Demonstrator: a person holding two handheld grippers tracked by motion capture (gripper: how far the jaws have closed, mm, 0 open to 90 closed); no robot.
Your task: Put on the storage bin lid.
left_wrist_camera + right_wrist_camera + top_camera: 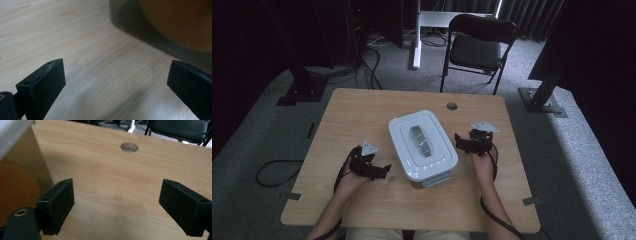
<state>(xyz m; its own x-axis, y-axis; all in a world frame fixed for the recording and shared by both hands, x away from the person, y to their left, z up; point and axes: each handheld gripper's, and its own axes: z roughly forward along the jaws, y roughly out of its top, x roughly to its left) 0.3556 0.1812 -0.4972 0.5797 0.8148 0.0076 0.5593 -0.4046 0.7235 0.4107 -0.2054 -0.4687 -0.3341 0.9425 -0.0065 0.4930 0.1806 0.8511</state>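
So, 1 white rectangular lidded plastic box (423,145) sits mid-table on the light wooden table (362,112), its long axis running from the near edge toward the far edge, slightly slanted. 2 grippers flank it: left gripper (382,170) and right gripper (459,140), both with jaws spread apart, empty. Bare wood surrounds them; 1 round hole (452,106) lies beyond.

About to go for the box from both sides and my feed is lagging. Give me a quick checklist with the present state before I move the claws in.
1. Left claw open: ok, jaws wide apart.
2. Right claw open: ok, jaws wide apart.
3. Both claws empty: ok, bare table between the jaws.
4. Lid seated on the box: ok, flat in the high view.
5. Claws flank the box, no contact: ok.
6. Latches fastened: cannot tell.
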